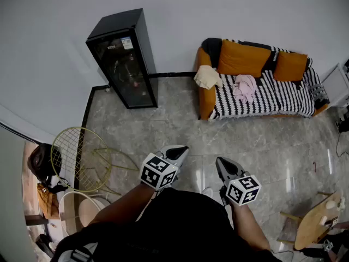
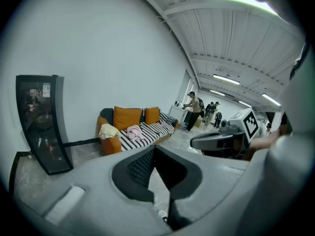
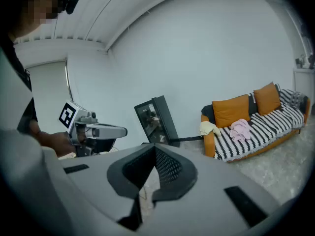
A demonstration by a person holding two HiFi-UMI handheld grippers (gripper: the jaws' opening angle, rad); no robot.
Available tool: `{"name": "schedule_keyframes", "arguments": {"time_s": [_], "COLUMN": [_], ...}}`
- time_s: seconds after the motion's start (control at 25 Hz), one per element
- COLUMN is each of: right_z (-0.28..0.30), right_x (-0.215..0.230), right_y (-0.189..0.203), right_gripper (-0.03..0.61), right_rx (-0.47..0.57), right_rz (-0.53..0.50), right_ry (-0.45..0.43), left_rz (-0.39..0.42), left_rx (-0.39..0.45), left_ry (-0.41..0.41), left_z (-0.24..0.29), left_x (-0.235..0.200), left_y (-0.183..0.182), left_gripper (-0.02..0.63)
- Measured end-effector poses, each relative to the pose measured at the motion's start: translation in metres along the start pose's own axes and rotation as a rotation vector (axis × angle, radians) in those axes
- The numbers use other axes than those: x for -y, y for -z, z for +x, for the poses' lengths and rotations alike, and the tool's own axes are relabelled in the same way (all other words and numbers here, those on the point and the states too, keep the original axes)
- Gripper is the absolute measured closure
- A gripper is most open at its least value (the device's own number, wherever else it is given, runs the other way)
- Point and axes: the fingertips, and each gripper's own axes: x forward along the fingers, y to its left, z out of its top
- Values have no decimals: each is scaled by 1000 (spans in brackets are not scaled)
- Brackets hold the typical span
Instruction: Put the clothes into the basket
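Though pink clothes (image 1: 244, 87) show everywhere, bystanders (image 2: 193, 111) only in left gripper view

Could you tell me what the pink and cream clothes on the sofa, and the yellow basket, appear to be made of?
The pink garment looks like soft matte cloth, perhaps cotton: it lies crumpled in folds. The cream garment seems similar, draping limply over the sofa arm. The basket looks like thin yellow-coated metal wire: the floor shows through its grid.

Left tongs (image 2: 155, 146) closed, orange sofa (image 2: 152, 130) ahead, pink garment (image 2: 134, 131), cream cloth (image 2: 108, 130) on it
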Motion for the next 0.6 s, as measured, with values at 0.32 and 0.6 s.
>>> {"name": "schedule_keyframes", "arguments": {"time_s": [0.32, 0.6], "right_z": [-2, -1], "right_x": [4, 1], "right_y": [1, 0], "right_gripper": [565, 565], "right_rx": [-7, -2], "right_rz": [-10, -9], "right_ry": [0, -17], "left_rz": [13, 9], "left_rx": [0, 6], "left_ry": [1, -2], "left_z": [2, 1], "left_x": [4, 4], "left_y": [-2, -4], "left_gripper": [614, 614]}}
